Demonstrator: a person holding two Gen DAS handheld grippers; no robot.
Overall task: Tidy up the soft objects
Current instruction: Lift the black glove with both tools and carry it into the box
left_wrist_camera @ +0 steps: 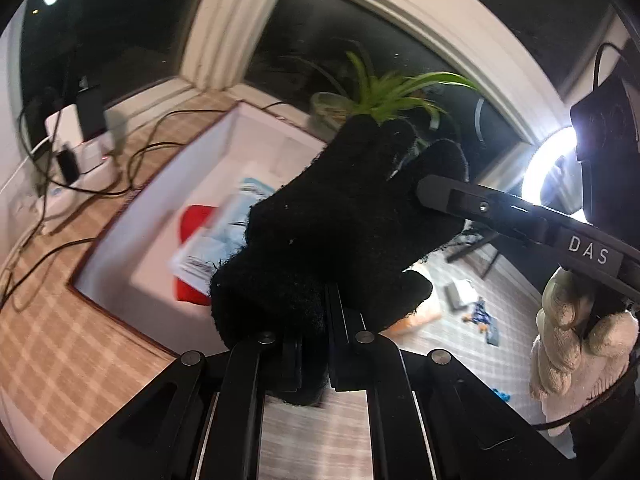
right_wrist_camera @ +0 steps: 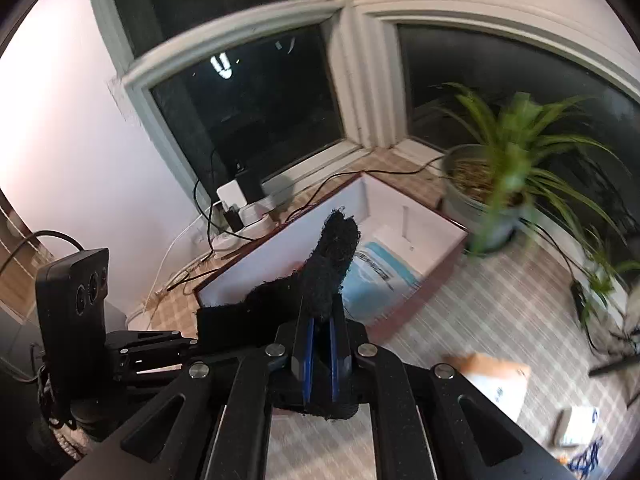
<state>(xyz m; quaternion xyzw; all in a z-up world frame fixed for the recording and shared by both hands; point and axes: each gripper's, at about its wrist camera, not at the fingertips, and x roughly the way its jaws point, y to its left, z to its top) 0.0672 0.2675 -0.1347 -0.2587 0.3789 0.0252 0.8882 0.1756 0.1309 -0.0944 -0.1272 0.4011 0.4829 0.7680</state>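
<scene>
Above open box (left_wrist_camera: 160, 184), glove (left_wrist_camera: 332, 232) (black), both tools clamped

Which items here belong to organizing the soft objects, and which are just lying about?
In the job:
- black glove, held by both
- left gripper, shut on it
- right gripper, shut on it
- open box

Lying about:
- potted plant
- chargers and cables
- small carton on the floor

Left gripper's (left_wrist_camera: 316, 304) fingertips buried under black knitted glove (left_wrist_camera: 340, 232), red soft item (left_wrist_camera: 192, 224) in white open box (left_wrist_camera: 168, 184) half covered by blurred papers, green potted plant (right_wrist_camera: 516, 160) smeared by motion, small floor clutter (left_wrist_camera: 480, 316) too blurred to identify
</scene>
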